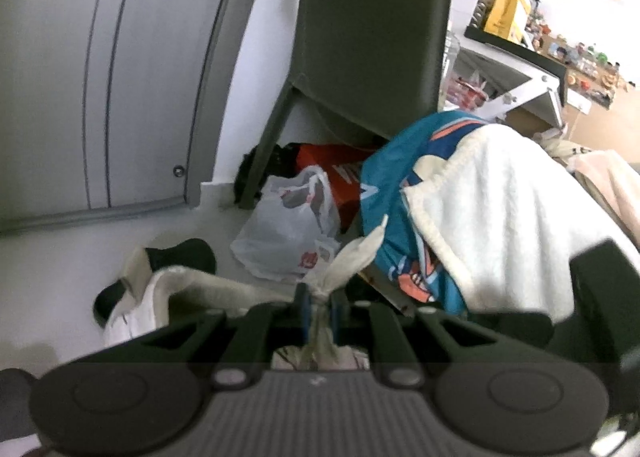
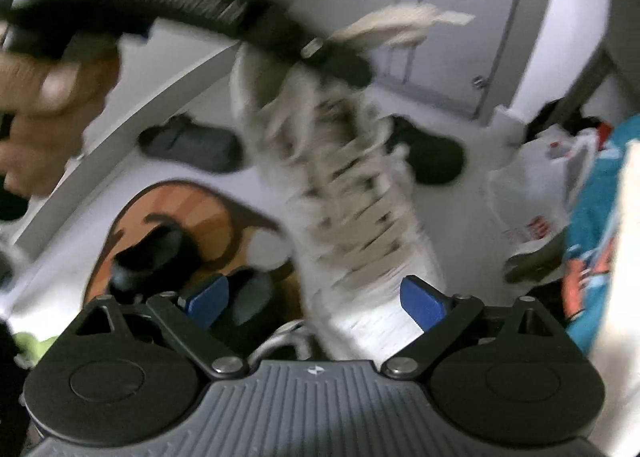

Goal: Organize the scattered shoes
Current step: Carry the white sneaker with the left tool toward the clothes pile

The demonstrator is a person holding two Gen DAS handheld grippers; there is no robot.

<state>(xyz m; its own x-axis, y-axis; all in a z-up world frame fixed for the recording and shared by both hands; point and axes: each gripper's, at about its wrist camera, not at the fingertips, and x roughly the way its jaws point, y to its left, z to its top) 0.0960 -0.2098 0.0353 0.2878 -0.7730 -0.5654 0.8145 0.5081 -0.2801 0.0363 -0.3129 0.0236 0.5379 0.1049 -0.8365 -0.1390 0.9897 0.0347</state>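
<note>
We are in a lived-in home, likely a bedroom corner: a white closet door [image 1: 120, 77] on the left, a plastic shopping bag [image 1: 288, 233] on the floor, a towel [image 1: 492, 209] draped near right, cluttered shelves [image 1: 516, 41] far right.

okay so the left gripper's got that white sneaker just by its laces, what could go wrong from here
1. The left gripper pinches only the lace ends, so the white sneaker dangles; the laces could slip or loosen and drop it.
2. The hanging sneaker may swing into the plastic bag or the towel close by.
3. The right gripper is open beside the toe, giving no support.
</note>
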